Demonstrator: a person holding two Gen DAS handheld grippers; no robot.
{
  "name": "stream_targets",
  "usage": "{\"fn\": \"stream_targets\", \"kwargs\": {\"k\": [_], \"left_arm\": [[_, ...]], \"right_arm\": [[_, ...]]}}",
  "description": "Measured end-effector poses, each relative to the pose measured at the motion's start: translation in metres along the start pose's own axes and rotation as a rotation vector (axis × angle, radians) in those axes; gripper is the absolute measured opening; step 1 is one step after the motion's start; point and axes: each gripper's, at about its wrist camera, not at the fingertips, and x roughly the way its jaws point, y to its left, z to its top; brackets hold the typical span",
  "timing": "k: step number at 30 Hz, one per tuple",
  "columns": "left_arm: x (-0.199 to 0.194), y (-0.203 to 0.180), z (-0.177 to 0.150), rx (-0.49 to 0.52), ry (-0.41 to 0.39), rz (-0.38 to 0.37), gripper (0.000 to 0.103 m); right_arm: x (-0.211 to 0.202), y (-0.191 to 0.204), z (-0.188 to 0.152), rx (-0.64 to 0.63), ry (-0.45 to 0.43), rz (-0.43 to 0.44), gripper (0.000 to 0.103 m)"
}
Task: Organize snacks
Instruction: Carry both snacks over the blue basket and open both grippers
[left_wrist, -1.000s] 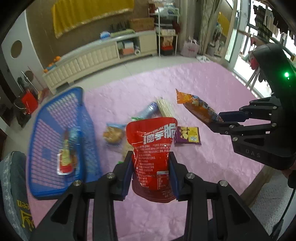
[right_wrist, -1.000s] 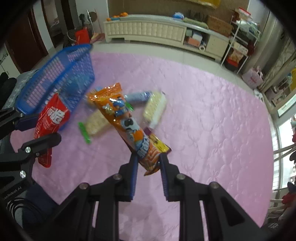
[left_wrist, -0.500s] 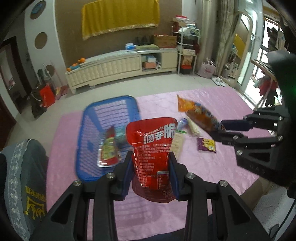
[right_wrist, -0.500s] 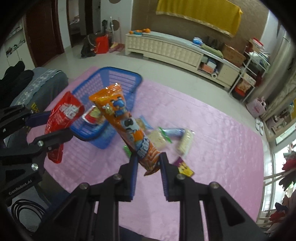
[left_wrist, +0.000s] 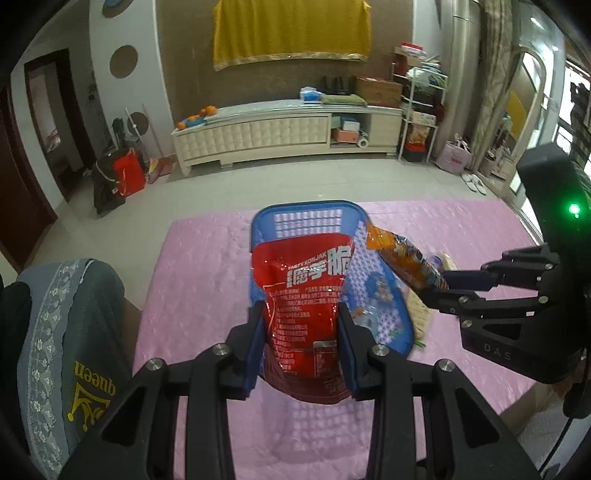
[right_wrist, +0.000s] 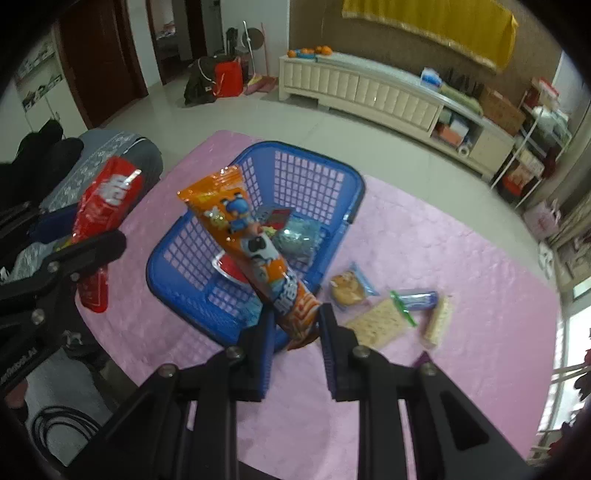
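My left tool (left_wrist: 301, 347) is clamped on the lower part of a red konjac snack bag (left_wrist: 304, 295), its blue pads pressed against both sides; the bag stands upright in the centre of the left wrist view, covering much of the blue basket (left_wrist: 310, 218) behind it. In the right wrist view that same red bag shows at the left edge, beside the basket's left side.

My right tool (right_wrist: 293, 328) is pinched tight on the bottom end of a long orange snack pack (right_wrist: 245, 243), which leans up and to the left across the basket's mesh in the middle of the frame. The basket sits on a pink quilted cover (right_wrist: 461, 258) and already has a few packets in it, among them a pale blue-green one (right_wrist: 299, 236) near its centre.

To the right of the basket, lower right of the right wrist view, loose snacks lie on the cover: a round cake in a clear wrapper (right_wrist: 347, 288), a cracker pack (right_wrist: 378, 325), a blue wrapped bar (right_wrist: 419, 299) and a pale long wafer pack (right_wrist: 437, 323). They lie close together, clear of the basket.
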Motion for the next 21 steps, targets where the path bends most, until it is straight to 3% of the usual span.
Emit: {"fn": "stream_targets", "kwargs": {"k": [8, 12, 16, 21], "left_arm": [[0.047, 0.009, 0.014, 0.002, 0.037, 0.023, 0.033], [0.069, 0.011, 0.019, -0.008, 0.058, 0.025, 0.033], [0.090, 0.014, 0.025, -0.034, 0.085, 0.010, 0.033], [0.105, 0.012, 0.034, -0.046, 0.090, -0.007, 0.033]], "right_arm": [[0.047, 0.001, 0.037, 0.035, 0.067, -0.004, 0.027], [0.069, -0.016, 0.054, 0.189, 0.105, 0.086, 0.027], [0.090, -0.026, 0.063, 0.279, 0.138, 0.053, 0.027], [0.109, -0.040, 0.075, 0.393, 0.168, 0.087, 0.027]]}}
